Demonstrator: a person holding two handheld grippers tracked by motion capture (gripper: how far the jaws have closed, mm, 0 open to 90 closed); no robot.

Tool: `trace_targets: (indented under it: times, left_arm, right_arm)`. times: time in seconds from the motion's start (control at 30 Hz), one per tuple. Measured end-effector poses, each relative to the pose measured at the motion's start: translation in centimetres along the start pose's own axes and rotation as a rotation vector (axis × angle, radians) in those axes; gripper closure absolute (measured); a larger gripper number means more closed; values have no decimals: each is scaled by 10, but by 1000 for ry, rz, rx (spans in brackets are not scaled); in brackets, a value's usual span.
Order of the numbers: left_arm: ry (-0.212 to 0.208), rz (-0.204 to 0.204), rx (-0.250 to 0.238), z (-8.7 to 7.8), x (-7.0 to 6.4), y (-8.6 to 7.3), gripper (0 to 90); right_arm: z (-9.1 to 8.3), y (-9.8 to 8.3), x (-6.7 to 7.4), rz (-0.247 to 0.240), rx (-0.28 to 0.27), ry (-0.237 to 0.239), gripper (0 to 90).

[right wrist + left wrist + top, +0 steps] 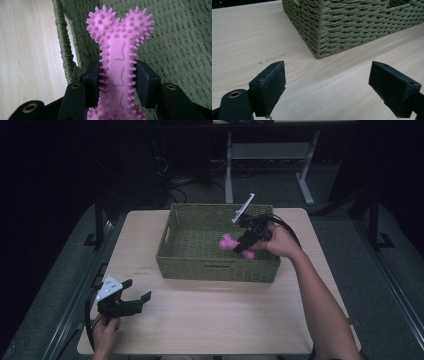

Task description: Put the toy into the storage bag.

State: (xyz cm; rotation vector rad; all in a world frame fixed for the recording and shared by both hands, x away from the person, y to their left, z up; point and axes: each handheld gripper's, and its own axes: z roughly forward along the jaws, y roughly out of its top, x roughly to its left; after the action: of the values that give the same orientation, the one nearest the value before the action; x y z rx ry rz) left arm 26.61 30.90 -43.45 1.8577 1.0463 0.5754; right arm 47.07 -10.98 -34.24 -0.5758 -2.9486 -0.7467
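Note:
A pink spiky bone-shaped toy [119,50] stands between the pads of my right gripper [117,80], which is shut on its shaft. In the high view that right gripper [243,244] holds the pink toy [228,241] over the inside of the green woven basket [192,265], near its right end. My left gripper [137,292] rests low at the table's front left, open, with nothing between its jaws. Its own view shows the left gripper [327,87] facing a corner of the basket [332,27], well short of it.
The basket sits at the middle back of the light wooden table [210,315]. A grey three-cornered plate [243,208] sticks up from the right gripper. Metal frame legs [229,170] and cables stand on the dark floor behind the table.

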Motion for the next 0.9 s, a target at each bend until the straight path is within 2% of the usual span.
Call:
trace_targets:
  times: [0.47, 0.9]
  left_arm:
    - [-4, 6, 0, 1, 0, 1, 134]
    - [-5, 5, -1, 1, 0, 1, 134]
  right_arm:
    - [8, -2, -1, 11, 15, 2, 576]
    - [17, -5, -8, 25, 39, -7, 579]
